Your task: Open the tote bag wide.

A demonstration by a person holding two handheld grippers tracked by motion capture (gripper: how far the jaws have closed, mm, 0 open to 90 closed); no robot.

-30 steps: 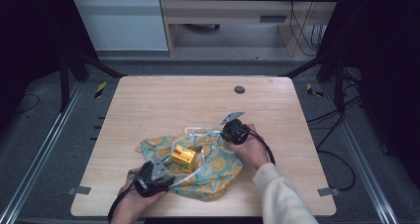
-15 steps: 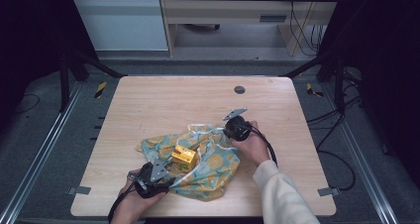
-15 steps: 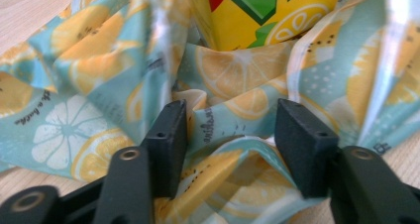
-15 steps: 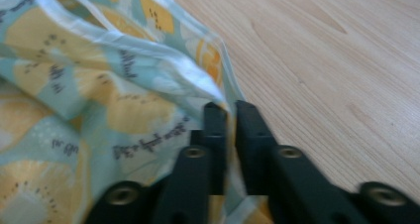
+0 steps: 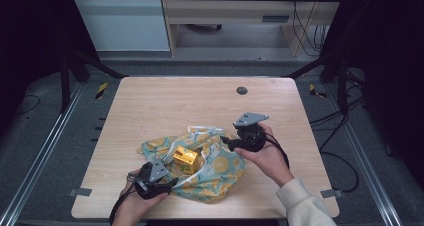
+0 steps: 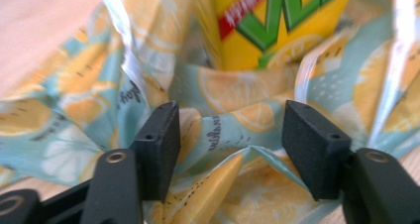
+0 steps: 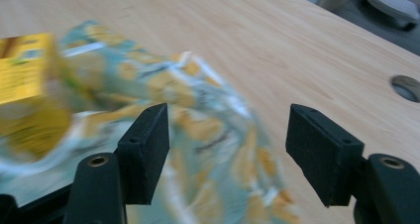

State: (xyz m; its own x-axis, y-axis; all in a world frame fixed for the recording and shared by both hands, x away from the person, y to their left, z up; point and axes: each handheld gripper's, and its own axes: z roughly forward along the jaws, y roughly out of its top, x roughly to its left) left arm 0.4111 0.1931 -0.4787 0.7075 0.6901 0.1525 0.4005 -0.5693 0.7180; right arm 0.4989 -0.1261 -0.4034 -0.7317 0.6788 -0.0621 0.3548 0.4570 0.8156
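Right gripper (image 5: pixel 226 142) lifted off, opening; bag (image 5: pixel 220 173) half-hides carton (image 5: pixel 186 157).

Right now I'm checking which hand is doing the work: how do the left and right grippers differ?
The left gripper sits low at the lemon-print bag, a fold of fabric between its open jaws; the right gripper is raised above the bag's far edge, nothing between its jaws, which have just been opening. The left gripper faces the yellow carton closely; the right sees it off to the side. Both are hand-held.

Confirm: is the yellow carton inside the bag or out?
Inside: the yellow carton sits in the lemon-print bag, whose fabric rises around its base.
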